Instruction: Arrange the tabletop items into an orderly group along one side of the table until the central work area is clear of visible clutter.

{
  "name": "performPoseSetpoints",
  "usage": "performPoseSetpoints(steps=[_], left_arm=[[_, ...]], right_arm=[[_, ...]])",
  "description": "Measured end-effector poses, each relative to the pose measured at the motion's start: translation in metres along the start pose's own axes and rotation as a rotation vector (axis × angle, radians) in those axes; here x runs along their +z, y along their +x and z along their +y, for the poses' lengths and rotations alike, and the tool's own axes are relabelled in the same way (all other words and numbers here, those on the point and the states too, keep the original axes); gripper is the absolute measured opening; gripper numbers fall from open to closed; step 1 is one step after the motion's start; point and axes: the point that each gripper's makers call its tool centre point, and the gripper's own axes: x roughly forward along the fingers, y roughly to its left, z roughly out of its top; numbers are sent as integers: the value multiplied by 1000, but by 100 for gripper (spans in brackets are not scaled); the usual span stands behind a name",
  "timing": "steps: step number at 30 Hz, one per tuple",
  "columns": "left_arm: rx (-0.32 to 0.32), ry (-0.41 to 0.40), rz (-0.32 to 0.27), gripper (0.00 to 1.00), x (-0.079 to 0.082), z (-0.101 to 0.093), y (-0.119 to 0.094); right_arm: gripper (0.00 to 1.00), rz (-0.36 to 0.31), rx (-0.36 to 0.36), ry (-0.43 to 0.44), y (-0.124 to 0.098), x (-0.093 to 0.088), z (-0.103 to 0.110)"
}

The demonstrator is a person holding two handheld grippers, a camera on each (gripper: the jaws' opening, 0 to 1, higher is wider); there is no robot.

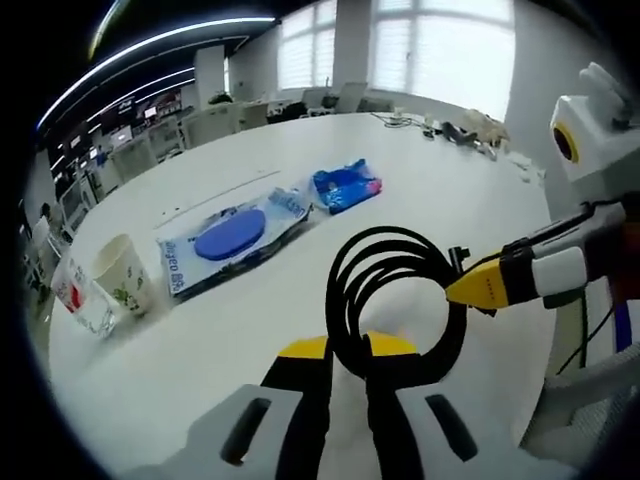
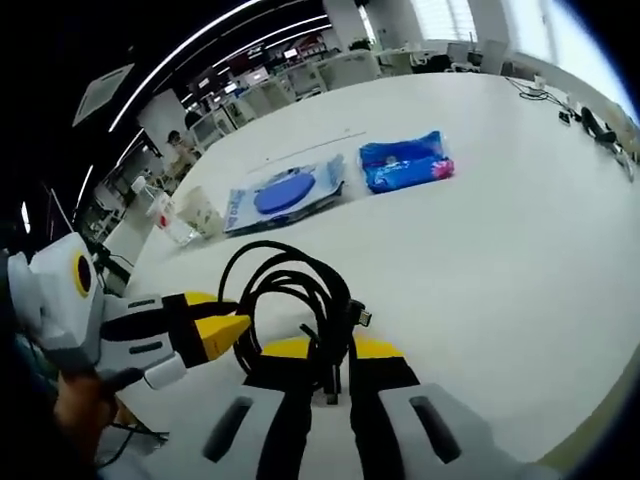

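Note:
A black coiled cable hangs just above the white table, held from two sides. My left gripper is shut on the coil's near loop. My right gripper comes in from the right and pinches the coil's right side. In the right gripper view the same cable runs between my right gripper's jaws, with the left gripper at its left edge. Beyond lie a blue packet, a clear bag with a blue disc, a paper cup and a clear cup.
The packet, bag and cups form a row across the table. Loose cords and small items lie at its far end. Desks and chairs stand beyond. A hand holds the left gripper.

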Motion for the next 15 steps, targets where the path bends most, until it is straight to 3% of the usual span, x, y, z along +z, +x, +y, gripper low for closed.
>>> performPoseSetpoints(steps=[15], left_arm=[[13,-29,22,8,26,5,38]], right_arm=[[9,40,10,-47,28,39,-32]])
